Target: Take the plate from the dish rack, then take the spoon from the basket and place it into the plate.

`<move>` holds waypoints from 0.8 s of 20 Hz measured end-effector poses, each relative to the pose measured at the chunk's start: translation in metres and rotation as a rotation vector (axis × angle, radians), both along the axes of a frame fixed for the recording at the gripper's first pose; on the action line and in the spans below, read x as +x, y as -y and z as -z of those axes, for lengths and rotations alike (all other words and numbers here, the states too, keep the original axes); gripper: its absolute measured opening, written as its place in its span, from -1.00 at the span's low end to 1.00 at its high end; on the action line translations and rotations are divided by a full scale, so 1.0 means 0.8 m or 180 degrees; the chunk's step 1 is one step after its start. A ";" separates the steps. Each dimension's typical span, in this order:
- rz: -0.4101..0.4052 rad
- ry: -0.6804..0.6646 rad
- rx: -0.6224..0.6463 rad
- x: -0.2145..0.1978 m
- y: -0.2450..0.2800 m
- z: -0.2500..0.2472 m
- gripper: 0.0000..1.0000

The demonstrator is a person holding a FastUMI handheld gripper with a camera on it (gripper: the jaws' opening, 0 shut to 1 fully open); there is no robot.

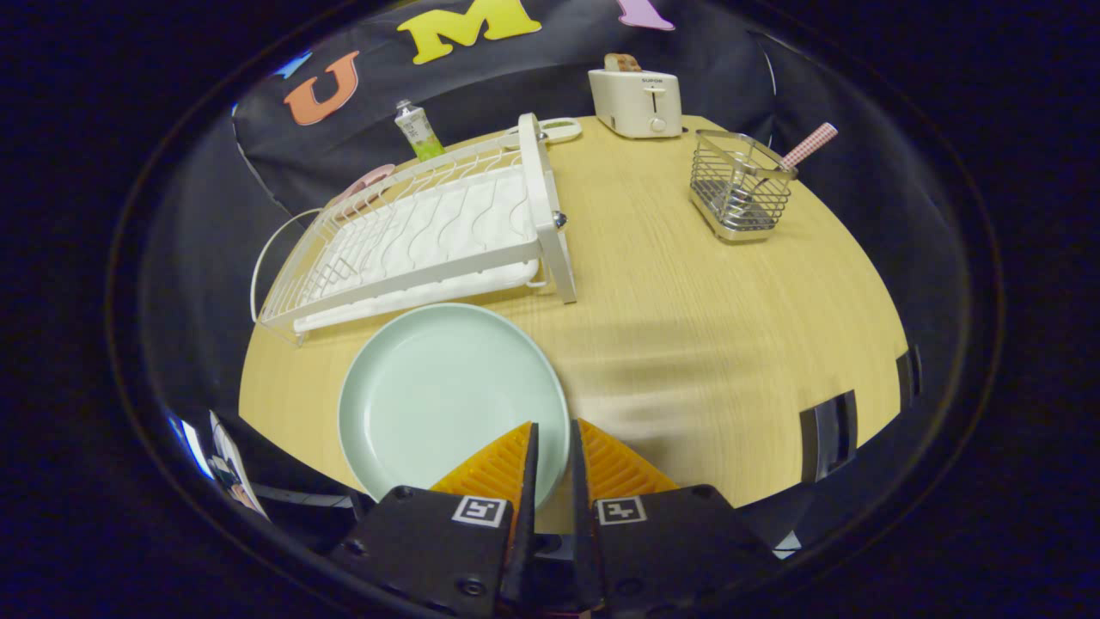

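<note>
Wooden table [687,344] fills the booth, with black cloth behind it. At the left stands a white dish rack [430,236], and a green tube [418,131] is behind it. Just in front of the rack a pale green plate [438,395] lies flat on the table. The gripper [554,447] holds the plate's near right rim; the fingers are almost together, clamped on that edge. Further right, at the back, stands a white toaster [638,101]. Beside it is a wire basket [741,185], where the spoon [808,144] leans with its checked handle sticking out.
</note>
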State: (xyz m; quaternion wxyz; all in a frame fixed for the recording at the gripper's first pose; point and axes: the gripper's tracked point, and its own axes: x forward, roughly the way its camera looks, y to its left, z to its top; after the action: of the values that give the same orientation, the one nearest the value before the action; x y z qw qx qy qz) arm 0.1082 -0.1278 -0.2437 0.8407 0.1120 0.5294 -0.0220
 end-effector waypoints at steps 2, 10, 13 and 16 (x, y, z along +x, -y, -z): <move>0.0088 0.0102 -0.0133 0.000 0.021 -0.006 0.00; 0.0514 0.0720 -0.0723 0.011 0.100 -0.048 0.90; 0.0582 0.1051 -0.0843 0.027 0.127 -0.072 0.90; 0.0834 0.1208 -0.0936 0.040 0.173 -0.086 0.90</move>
State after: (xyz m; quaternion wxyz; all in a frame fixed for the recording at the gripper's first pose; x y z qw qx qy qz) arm 0.1400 -0.2661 -0.1749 0.9221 0.0583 0.3344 -0.1859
